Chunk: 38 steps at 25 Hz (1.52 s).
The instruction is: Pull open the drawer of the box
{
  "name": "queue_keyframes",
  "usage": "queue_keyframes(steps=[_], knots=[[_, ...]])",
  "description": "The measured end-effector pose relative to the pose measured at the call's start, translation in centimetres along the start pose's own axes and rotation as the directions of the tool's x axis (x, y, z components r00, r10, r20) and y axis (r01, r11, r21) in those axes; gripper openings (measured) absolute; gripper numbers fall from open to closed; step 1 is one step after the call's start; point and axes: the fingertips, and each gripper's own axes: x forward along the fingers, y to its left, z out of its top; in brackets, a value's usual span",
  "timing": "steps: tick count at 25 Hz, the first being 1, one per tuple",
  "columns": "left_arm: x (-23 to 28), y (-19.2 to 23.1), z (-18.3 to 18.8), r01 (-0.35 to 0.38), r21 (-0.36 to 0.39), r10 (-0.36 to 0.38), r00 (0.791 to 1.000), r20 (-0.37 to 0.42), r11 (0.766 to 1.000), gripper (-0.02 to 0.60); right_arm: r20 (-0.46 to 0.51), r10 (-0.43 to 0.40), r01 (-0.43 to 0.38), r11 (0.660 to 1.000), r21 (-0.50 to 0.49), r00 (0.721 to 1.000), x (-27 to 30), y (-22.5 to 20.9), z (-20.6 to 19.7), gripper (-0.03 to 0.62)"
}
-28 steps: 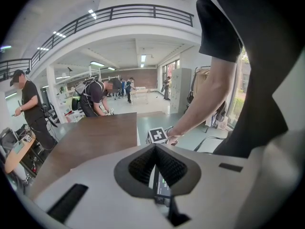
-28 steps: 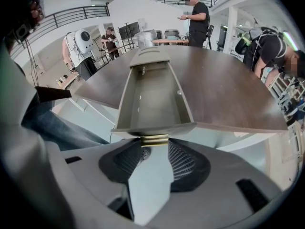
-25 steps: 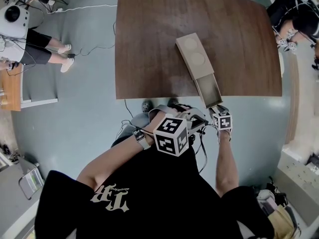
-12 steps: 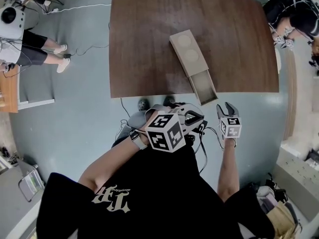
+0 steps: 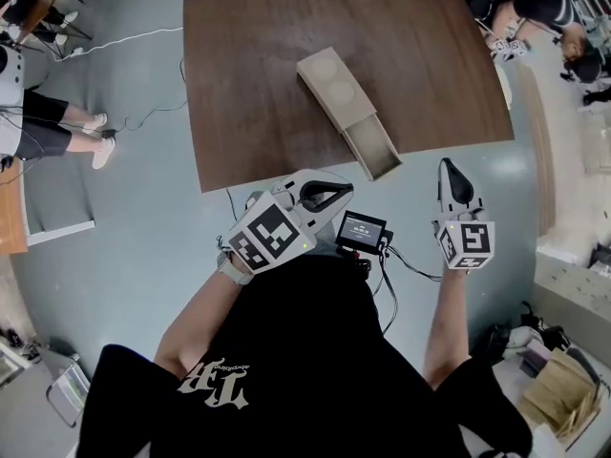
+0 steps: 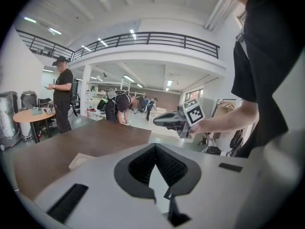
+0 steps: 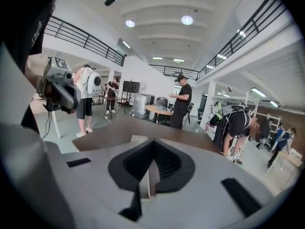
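A long tan box (image 5: 329, 86) with two round marks on its lid lies slantwise on the brown table (image 5: 258, 84). Its drawer (image 5: 374, 151) stands pulled out toward the table's near edge, and its inside looks bare. My right gripper (image 5: 454, 174) hangs off the table, to the right of the drawer and apart from it, shut on nothing (image 7: 153, 142). My left gripper (image 5: 342, 195) is held below the near edge, shut and holding nothing (image 6: 155, 148). From the left gripper view a corner of the box (image 6: 78, 160) shows over the jaws.
A person bends over past the table's far right corner (image 5: 520, 3). Another stands by a round table (image 6: 59, 97). A seated person's legs (image 5: 48, 122) and floor cables (image 5: 124, 38) lie to the left. Cardboard boxes (image 5: 558, 389) sit at lower right.
My right gripper has left the drawer's front, drawn back off the table to the right, and its jaws have shut. The left gripper has drifted left. The drawer stays pulled out.
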Motion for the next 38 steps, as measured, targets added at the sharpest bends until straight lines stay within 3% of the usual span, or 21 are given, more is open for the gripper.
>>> queue_keyframes(steps=[5,9,22,28,38], knots=[[-5.9,-3.0,-1.9,-0.008,-0.043,0.010,0.999,0.047,0.999,0.003,0.119,0.024,-0.027,0.999,0.022,0.993,-6.2,6.7,6.0,-0.012],[-10.7,-6.4,-4.0,-0.008,-0.063,0.012,0.997,0.070,0.998,0.003,0.159,0.037,-0.040,0.999,0.021,0.987,-11.2,12.4,8.3,-0.012],[-20.4,-16.5,-7.4,-0.014,-0.106,0.032,0.985,0.168,0.994,0.003,0.169,0.075,-0.079,0.997,0.018,0.983,-22.5,27.1,7.8,-0.012],[-22.3,-19.9,-7.9,-0.024,-0.125,0.048,0.981,0.190,0.992,0.003,0.143,0.094,-0.092,0.996,-0.016,0.985,-25.8,30.6,6.3,-0.012],[-20.9,-25.1,-7.7,-0.027,-0.097,0.046,0.979,0.198,0.995,0.003,0.174,0.071,-0.069,0.997,-0.019,0.982,-31.0,31.1,4.5,-0.012]])
